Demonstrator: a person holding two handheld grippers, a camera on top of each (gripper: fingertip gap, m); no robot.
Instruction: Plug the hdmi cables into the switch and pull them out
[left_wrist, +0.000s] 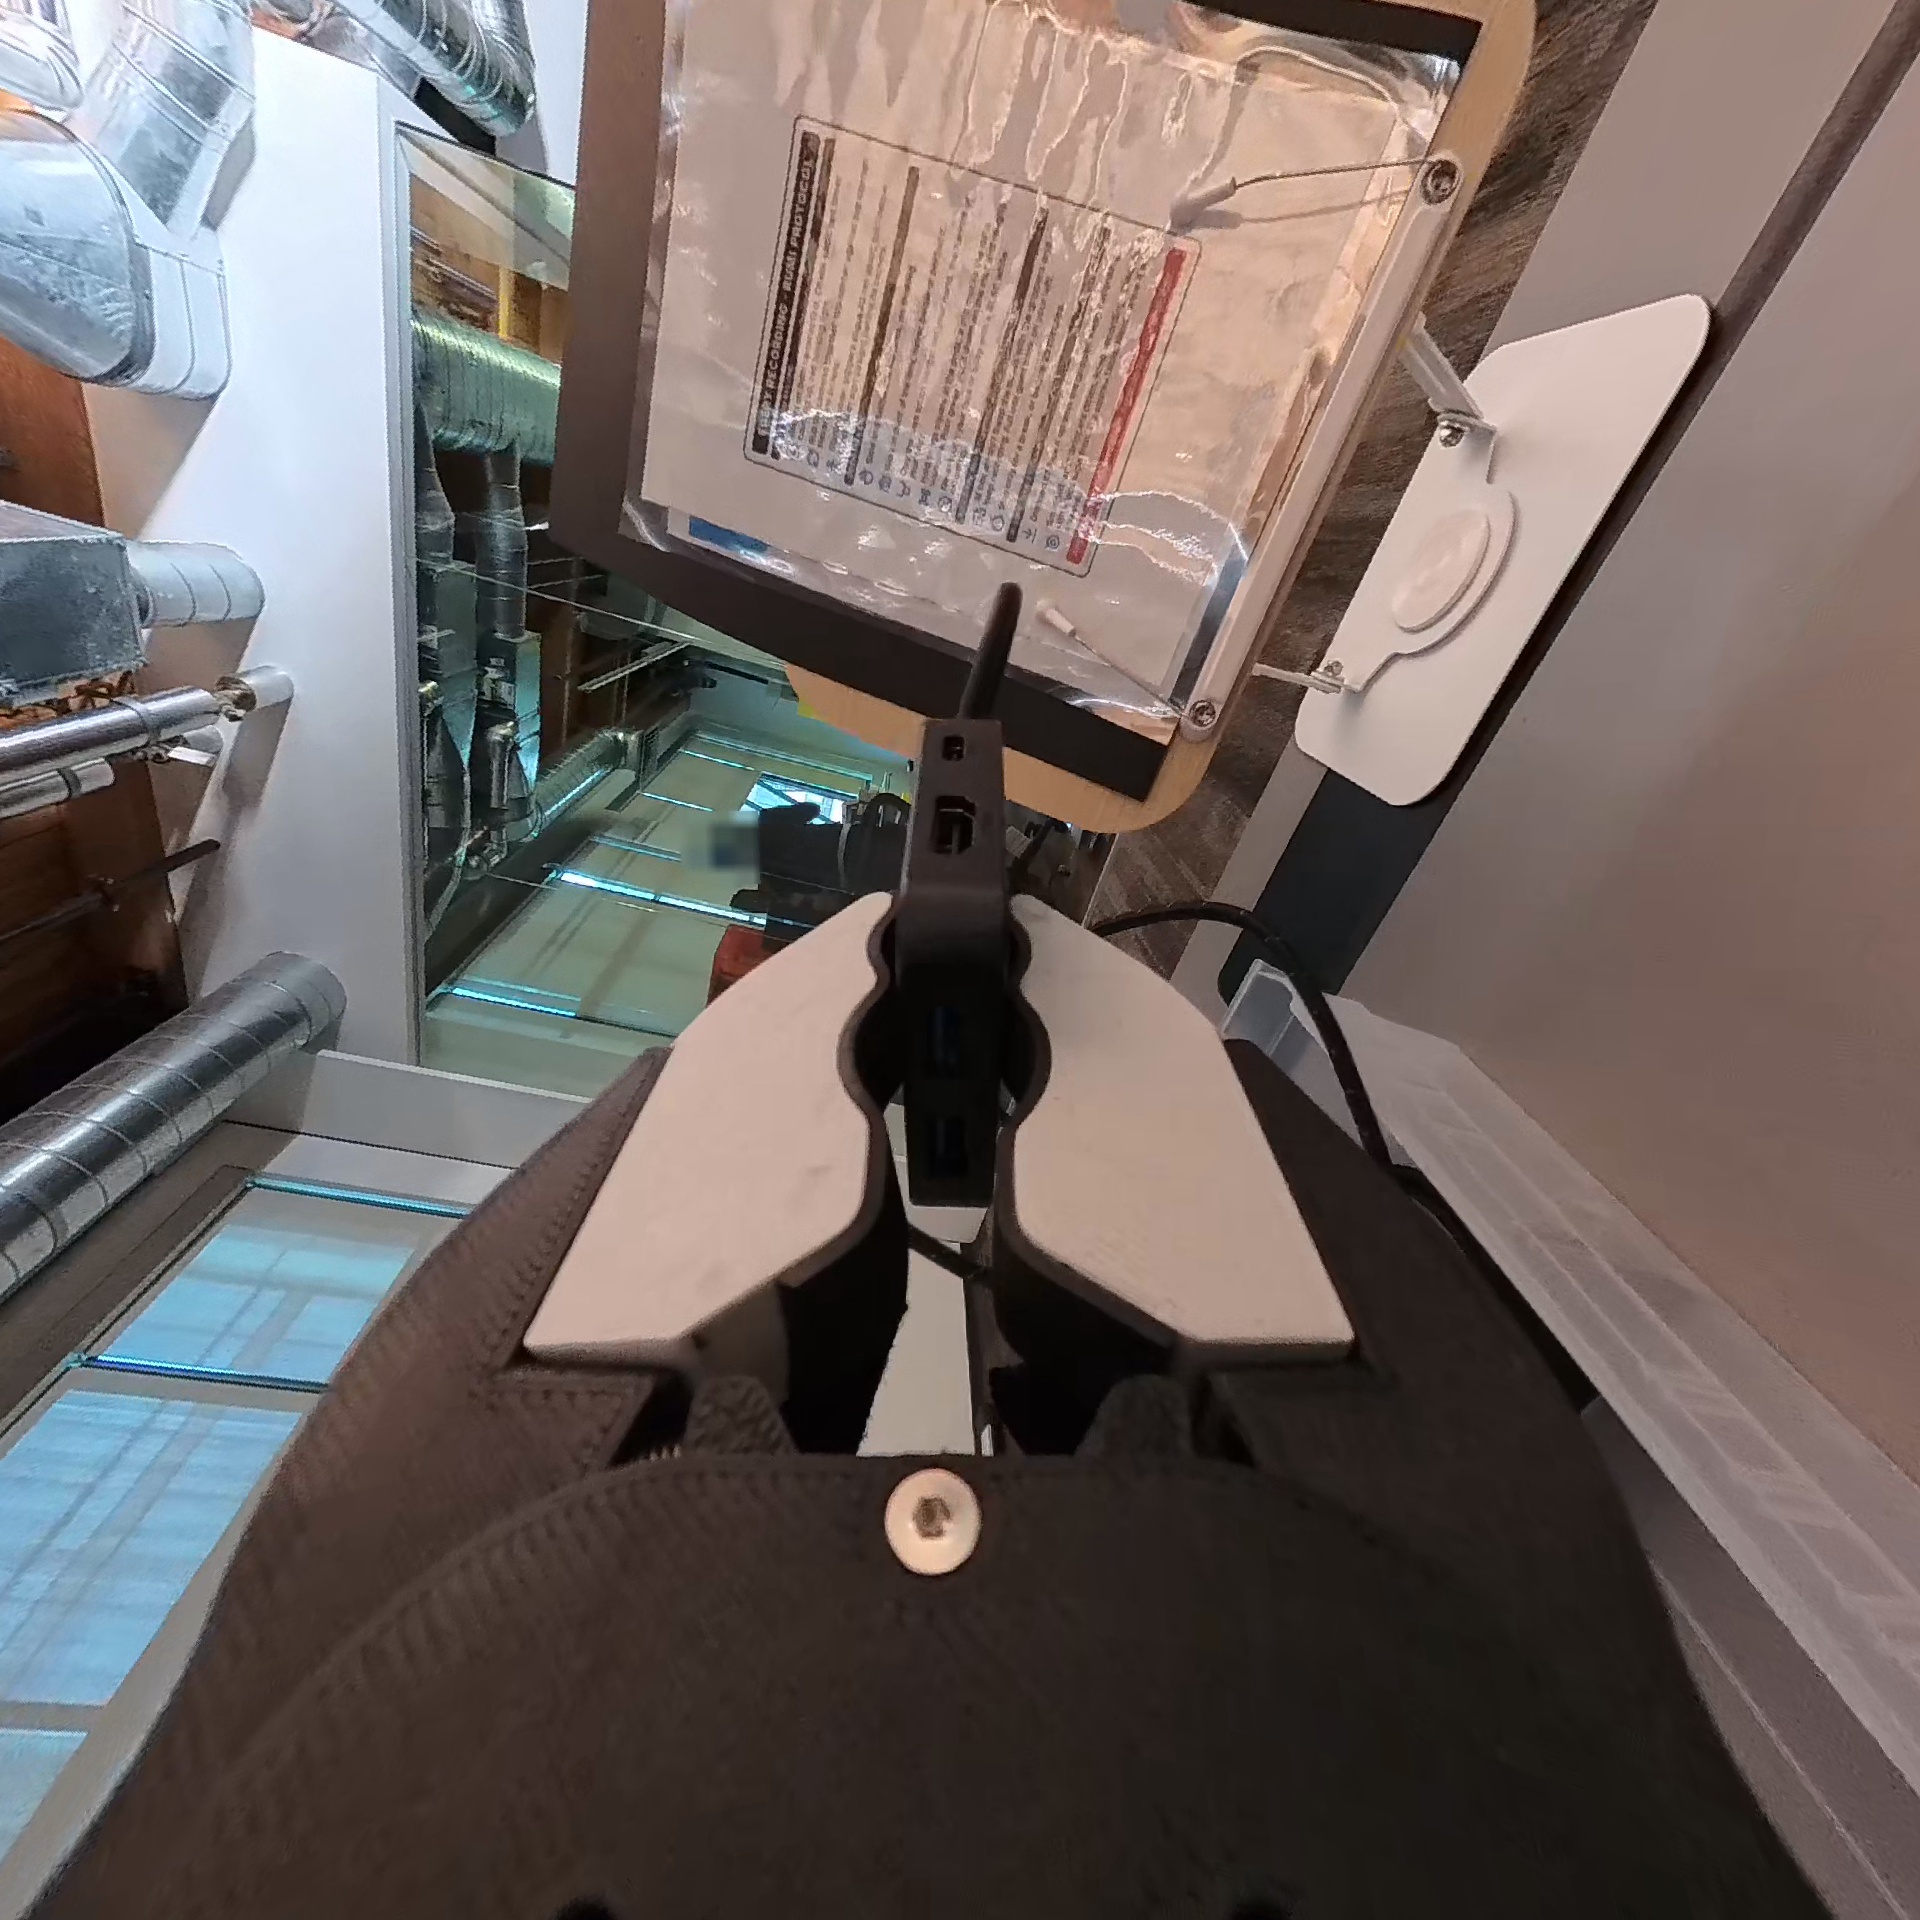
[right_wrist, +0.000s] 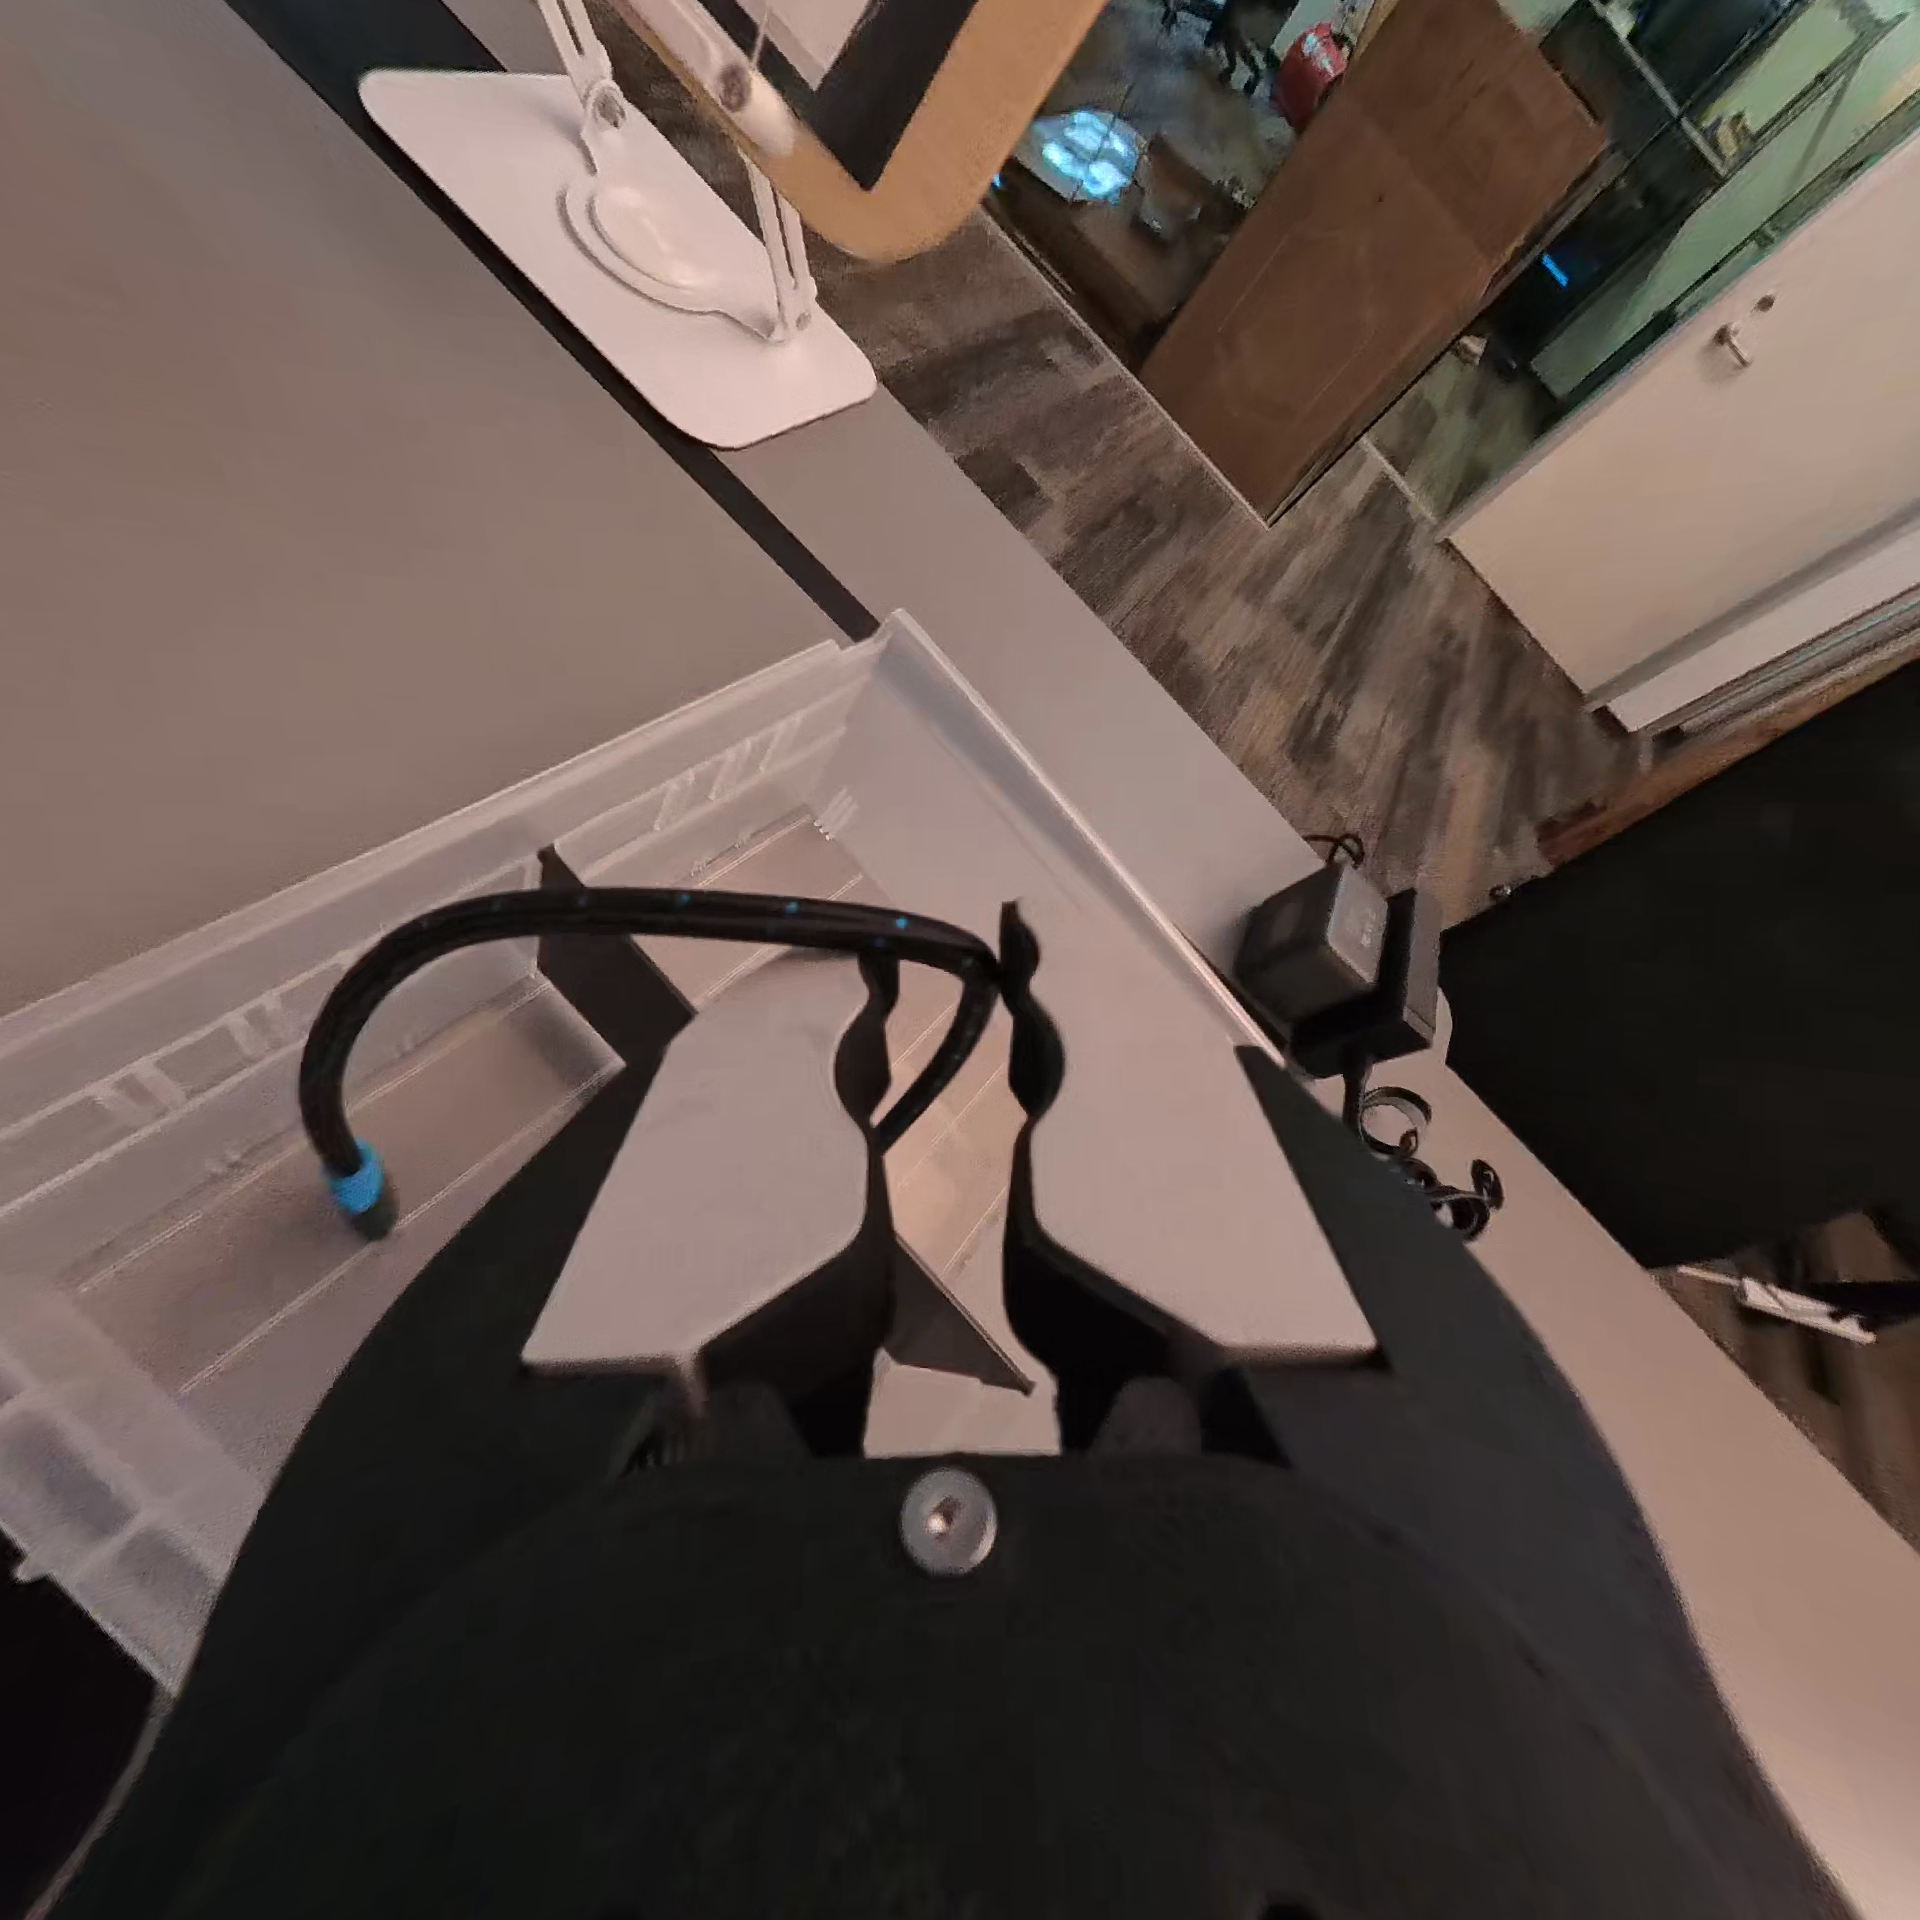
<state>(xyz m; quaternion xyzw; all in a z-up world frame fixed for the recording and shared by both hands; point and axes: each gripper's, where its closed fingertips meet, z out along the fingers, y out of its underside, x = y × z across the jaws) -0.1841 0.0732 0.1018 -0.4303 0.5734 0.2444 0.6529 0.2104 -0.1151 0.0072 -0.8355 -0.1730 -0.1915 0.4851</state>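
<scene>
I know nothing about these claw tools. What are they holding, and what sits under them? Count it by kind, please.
Switch: 1, in the left gripper
HDMI cable: 1, in the right gripper
Clear bin: 1, below
Total: 3

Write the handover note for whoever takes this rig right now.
Left gripper: jaws shut on the black switch, held up, its ports facing the camera and empty.
Right gripper: jaws shut on a black hdmi cable over the clear bin; its blue-ringed end hangs free.
Done: both picked up.
Left: plug in, then pull out.
</scene>
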